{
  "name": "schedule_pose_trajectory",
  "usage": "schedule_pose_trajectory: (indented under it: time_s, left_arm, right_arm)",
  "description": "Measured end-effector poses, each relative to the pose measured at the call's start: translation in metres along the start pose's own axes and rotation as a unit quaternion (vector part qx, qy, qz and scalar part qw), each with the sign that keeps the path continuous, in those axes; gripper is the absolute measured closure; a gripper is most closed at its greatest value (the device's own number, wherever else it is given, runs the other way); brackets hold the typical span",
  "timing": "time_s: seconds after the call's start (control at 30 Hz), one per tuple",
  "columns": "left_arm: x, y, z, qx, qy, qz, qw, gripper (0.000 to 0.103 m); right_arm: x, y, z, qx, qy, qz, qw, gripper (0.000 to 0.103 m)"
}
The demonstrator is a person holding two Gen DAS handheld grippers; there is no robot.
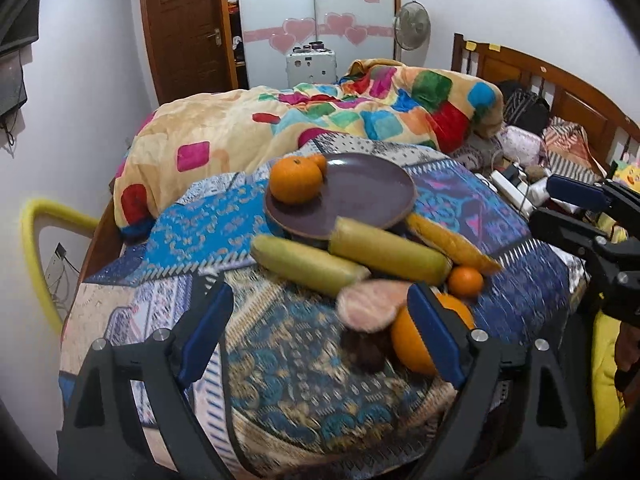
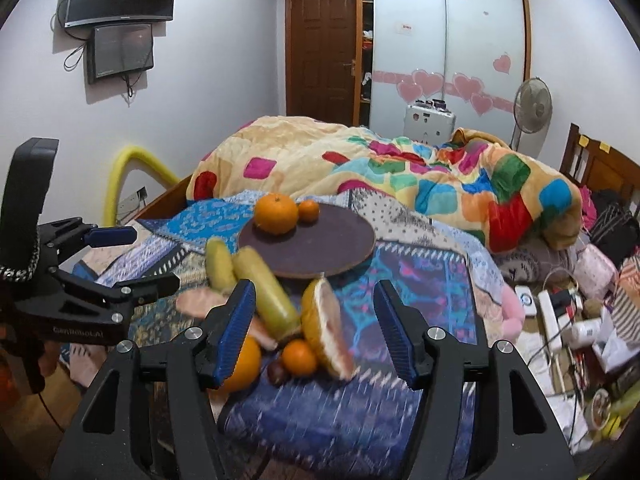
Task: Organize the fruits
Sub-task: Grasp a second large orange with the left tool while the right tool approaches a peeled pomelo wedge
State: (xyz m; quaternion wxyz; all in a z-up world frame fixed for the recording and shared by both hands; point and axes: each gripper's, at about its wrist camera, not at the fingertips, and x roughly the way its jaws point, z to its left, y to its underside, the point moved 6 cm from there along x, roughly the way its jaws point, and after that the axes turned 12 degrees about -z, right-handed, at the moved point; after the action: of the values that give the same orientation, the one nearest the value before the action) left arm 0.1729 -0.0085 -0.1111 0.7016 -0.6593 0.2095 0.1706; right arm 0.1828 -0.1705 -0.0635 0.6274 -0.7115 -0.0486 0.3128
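A dark purple plate (image 1: 360,188) (image 2: 320,248) lies on the patterned bedspread and holds a big orange (image 1: 295,181) (image 2: 276,209) and a small one (image 1: 319,161) (image 2: 309,211). In front of it lie two yellow-green fruits (image 1: 308,266) (image 1: 390,250) (image 2: 266,294), a grapefruit wedge (image 1: 456,246) (image 2: 326,330), a pink-fleshed slice (image 1: 370,306), a small orange (image 1: 465,281) (image 2: 299,357), a large orange (image 1: 416,342) (image 2: 242,364) and a dark brown fruit (image 1: 366,350) (image 2: 279,372). My left gripper (image 1: 320,336) (image 2: 132,256) is open and empty. My right gripper (image 2: 316,332) (image 1: 560,204) is open and empty above the wedge.
A colourful crumpled blanket (image 1: 320,120) (image 2: 400,168) lies behind the plate. Power strips and clutter (image 2: 560,320) sit on the right of the bed by the wooden headboard (image 1: 560,80). A yellow foam-padded rail (image 1: 36,248) stands at the left.
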Motion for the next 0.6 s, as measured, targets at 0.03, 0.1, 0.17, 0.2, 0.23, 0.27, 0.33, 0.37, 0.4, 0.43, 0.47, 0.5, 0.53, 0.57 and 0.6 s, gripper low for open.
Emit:
schedule_pose_trajectory:
  time_s: [0.03,0.1,0.17,0.2,0.23,0.27,0.33,0.37,0.4,0.43,0.47,0.5,0.53,0.57,0.6]
  left_arm:
    - [-0.002,0.003,-0.005,0.001,0.003,0.001,1.0000,0.013]
    - [-0.003,0.011,-0.016,-0.001,0.012,0.006,0.9999,0.012]
    - [-0.001,0.015,-0.024,-0.006,0.018,0.012,0.9997,0.012]
    - [0.001,0.019,-0.029,-0.011,0.021,0.016,0.9996,0.012]
    - [0.003,0.022,-0.033,-0.016,0.025,0.020,0.9994,0.012]
    - [0.005,0.025,-0.037,-0.020,0.027,0.024,0.9991,0.012]
    - [0.009,0.029,-0.044,-0.023,0.030,0.031,0.9988,0.012]
    - [0.012,0.031,-0.048,-0.024,0.031,0.034,0.9987,0.012]
    - [0.015,0.033,-0.052,-0.024,0.032,0.036,0.9985,0.012]
    - [0.018,0.034,-0.055,-0.024,0.032,0.038,0.9985,0.012]
    - [0.021,0.035,-0.058,-0.024,0.033,0.041,0.9983,0.012]
    - [0.024,0.036,-0.061,-0.023,0.035,0.044,0.9982,0.012]
    - [0.027,0.037,-0.063,-0.023,0.036,0.046,0.9980,0.012]
    - [0.031,0.038,-0.066,-0.023,0.039,0.050,0.9977,0.012]
    - [0.033,0.039,-0.068,-0.022,0.039,0.051,0.9977,0.012]
  right_arm:
    - [-0.001,0.004,0.000,0.000,0.001,0.002,1.000,0.045]
    - [-0.005,0.013,-0.002,0.001,0.005,0.005,1.000,0.045]
    - [-0.010,0.023,-0.004,0.008,0.004,0.010,1.000,0.045]
    - [-0.011,0.027,-0.006,0.013,0.003,0.013,1.000,0.045]
    - [-0.012,0.032,-0.009,0.018,0.003,0.018,1.000,0.045]
    - [-0.015,0.034,-0.011,0.021,0.003,0.021,1.000,0.045]
    - [-0.018,0.041,-0.016,0.024,0.005,0.025,0.999,0.045]
    - [-0.019,0.043,-0.019,0.026,0.007,0.026,0.999,0.045]
    - [-0.020,0.045,-0.022,0.027,0.008,0.027,0.999,0.045]
    - [-0.022,0.048,-0.023,0.028,0.009,0.028,0.999,0.045]
    - [-0.023,0.050,-0.024,0.029,0.010,0.028,0.999,0.045]
    - [-0.024,0.052,-0.026,0.032,0.012,0.029,0.999,0.045]
    - [-0.024,0.054,-0.028,0.034,0.011,0.030,0.999,0.045]
    - [-0.024,0.056,-0.030,0.037,0.011,0.031,0.999,0.045]
    - [-0.023,0.057,-0.031,0.039,0.011,0.032,0.999,0.045]
